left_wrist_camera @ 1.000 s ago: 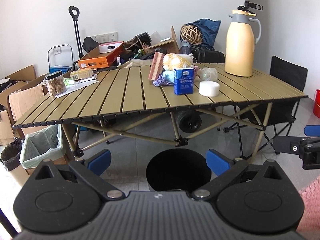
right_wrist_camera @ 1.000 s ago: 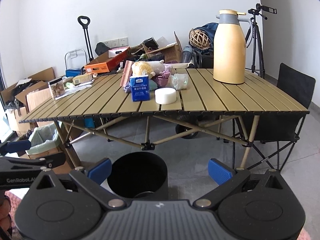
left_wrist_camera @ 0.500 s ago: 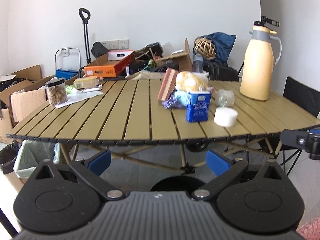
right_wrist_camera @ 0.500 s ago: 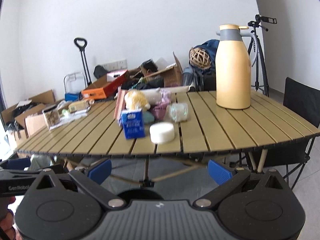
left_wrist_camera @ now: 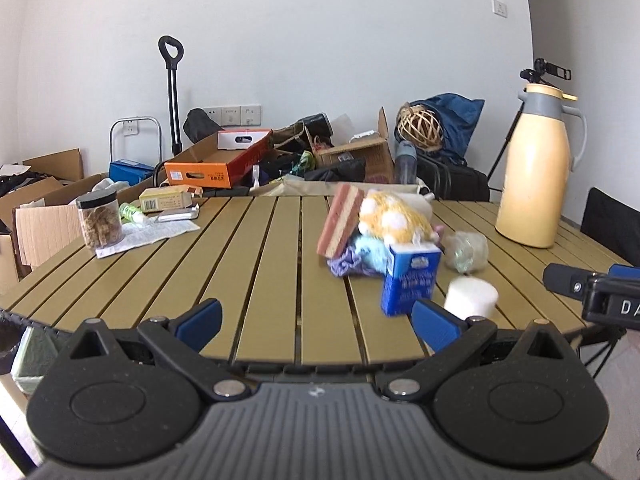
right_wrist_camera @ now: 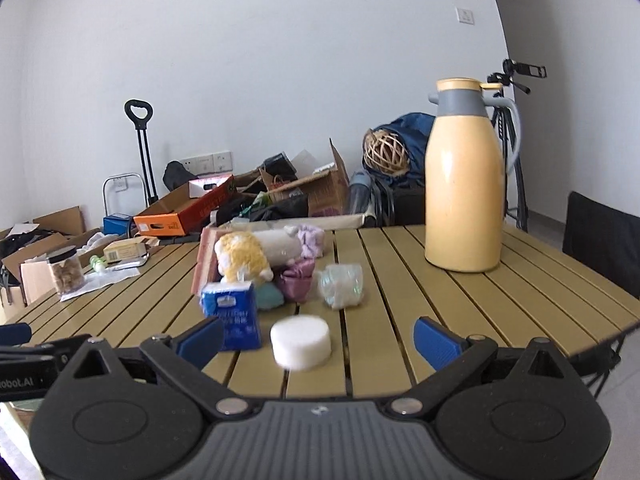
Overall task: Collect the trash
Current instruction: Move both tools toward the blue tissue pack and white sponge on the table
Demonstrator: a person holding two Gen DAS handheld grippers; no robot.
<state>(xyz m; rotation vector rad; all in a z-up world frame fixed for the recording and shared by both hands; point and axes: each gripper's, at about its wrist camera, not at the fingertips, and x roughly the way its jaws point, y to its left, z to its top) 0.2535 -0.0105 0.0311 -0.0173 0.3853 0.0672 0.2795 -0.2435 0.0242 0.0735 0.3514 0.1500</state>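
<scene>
While level over table (left_wrist_camera: 264,264) edge, left hand-held gripper (left_wrist_camera: 316,320) spread, empty; right hand-held gripper (right_wrist_camera: 320,338) likewise.

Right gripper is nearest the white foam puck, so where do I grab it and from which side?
Take the white foam puck across its round side wall, coming straight in from the near table edge. It lies flat, low and wide, between the open right gripper fingers. The blue carton stands close on its left, so keep that finger clear.
</scene>
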